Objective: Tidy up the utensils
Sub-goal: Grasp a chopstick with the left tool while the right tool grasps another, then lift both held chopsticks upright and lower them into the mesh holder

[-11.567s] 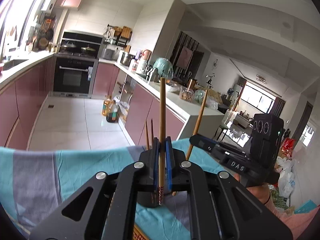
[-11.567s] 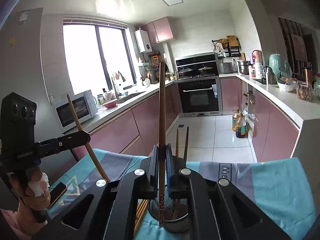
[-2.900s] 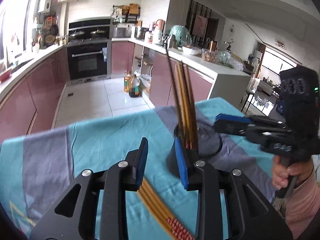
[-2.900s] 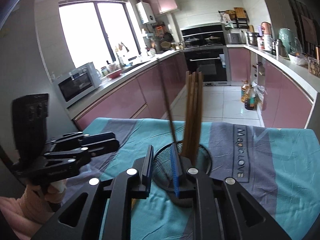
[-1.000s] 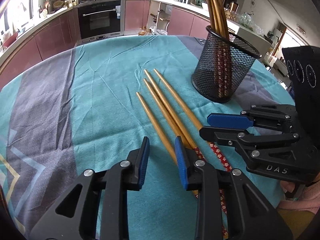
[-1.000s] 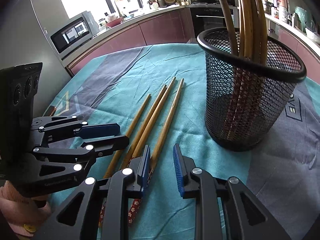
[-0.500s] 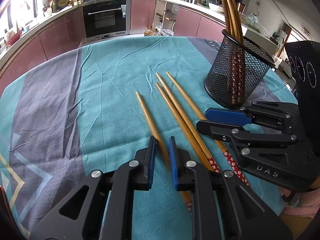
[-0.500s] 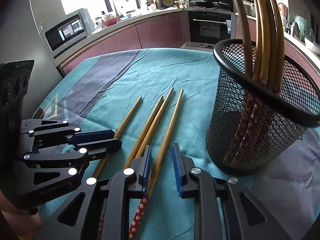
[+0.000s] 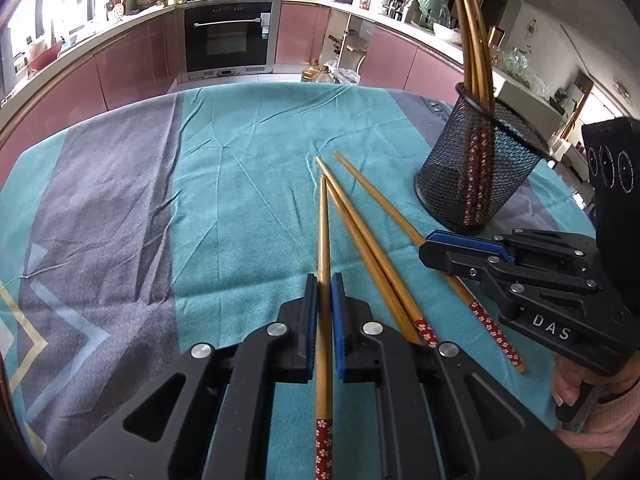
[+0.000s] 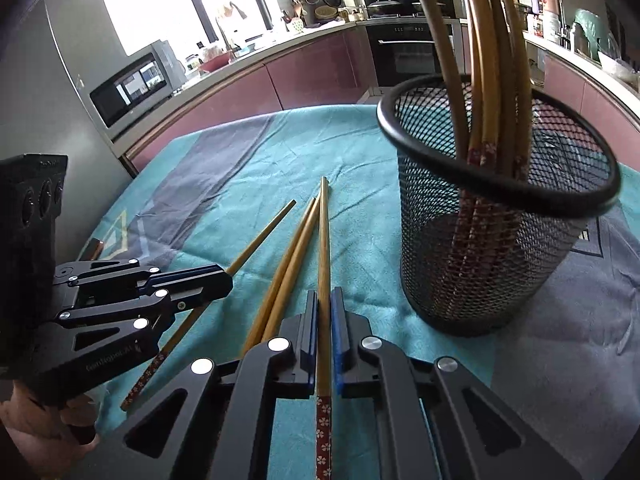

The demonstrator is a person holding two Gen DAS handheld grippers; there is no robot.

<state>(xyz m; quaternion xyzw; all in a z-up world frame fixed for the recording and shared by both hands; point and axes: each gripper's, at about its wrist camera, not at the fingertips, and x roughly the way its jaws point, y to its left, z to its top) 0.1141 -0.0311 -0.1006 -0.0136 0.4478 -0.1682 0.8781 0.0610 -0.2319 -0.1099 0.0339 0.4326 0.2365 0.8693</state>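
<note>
My left gripper (image 9: pixel 324 300) is clamped on one chopstick (image 9: pixel 323 232), my right gripper (image 10: pixel 325 312) on another (image 10: pixel 323 240). Two loose chopsticks (image 9: pixel 362 236) lie between them on the cloth (image 9: pixel 240 184). Beyond, the mesh cup (image 10: pixel 496 240) stands upright, holding more.

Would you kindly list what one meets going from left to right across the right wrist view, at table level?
Left gripper → chopstick it grips → two loose chopsticks → chopstick in the right gripper → mesh holder.
</note>
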